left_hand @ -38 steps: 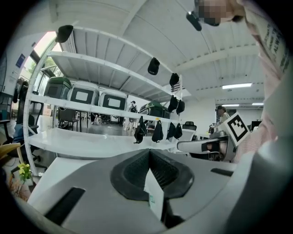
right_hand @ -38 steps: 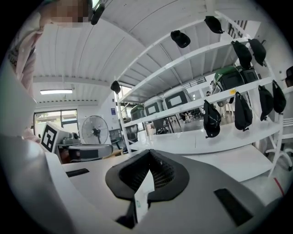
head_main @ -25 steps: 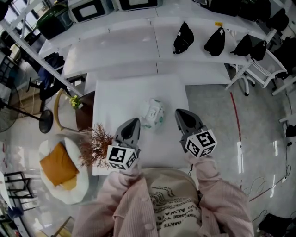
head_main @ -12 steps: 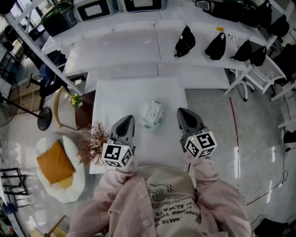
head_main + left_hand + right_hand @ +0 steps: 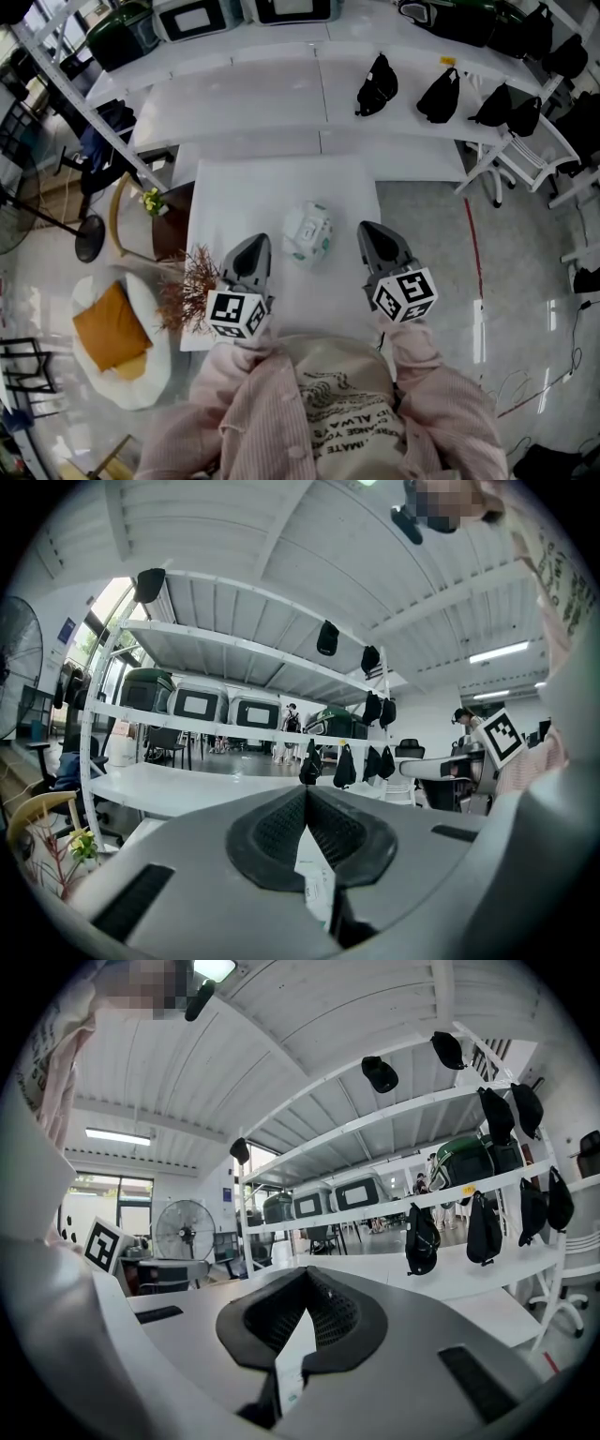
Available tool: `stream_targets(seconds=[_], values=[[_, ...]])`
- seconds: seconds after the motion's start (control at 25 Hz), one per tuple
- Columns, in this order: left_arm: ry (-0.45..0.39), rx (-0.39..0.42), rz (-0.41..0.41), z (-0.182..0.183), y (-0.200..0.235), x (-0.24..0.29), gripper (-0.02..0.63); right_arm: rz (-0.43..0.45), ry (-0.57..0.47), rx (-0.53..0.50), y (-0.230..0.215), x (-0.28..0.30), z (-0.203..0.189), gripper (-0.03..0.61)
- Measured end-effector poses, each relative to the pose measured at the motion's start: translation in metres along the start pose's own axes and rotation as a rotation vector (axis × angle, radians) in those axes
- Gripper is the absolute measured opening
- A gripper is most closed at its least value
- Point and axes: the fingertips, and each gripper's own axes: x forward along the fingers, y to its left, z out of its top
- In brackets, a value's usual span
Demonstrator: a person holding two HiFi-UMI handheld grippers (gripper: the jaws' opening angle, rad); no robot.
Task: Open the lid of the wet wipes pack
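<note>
Wet wipes pack lies alone on the white worktop — both tools clenched, nothing in them.

From the head view, the wet wipes pack is near the middle of the worktop, green-and-white, with its pale lid panel facing up; whether that lid is lifted cannot be made out. The left hand-held gripper hovers just to the pack's left and a little nearer the person, and in its own view the ribbed pads meet at the tip with nothing between them. The right hand-held gripper hangs to the pack's right, clear of it — jaws pressed together there too, empty. A bunch of dried twigs stands at the worktop's left edge, and black bags sit along the long shelf beyond.
</note>
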Motion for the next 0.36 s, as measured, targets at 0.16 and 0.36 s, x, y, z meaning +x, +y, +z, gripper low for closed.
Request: stream_targets(seconds=[0.16,0.36], values=[[0.002,-0.002,0.004,-0.0021,0.0001,-0.0028,0.000,-0.001,0.004,0.004,0.0008,-0.0016,-0.0027,-0.002],[0.008,-0.004,0.012,0.0003,0.0024,-0.0054,0.000,0.003,0.009,0.007,0.0026,-0.0002,-0.0004,-0.002]])
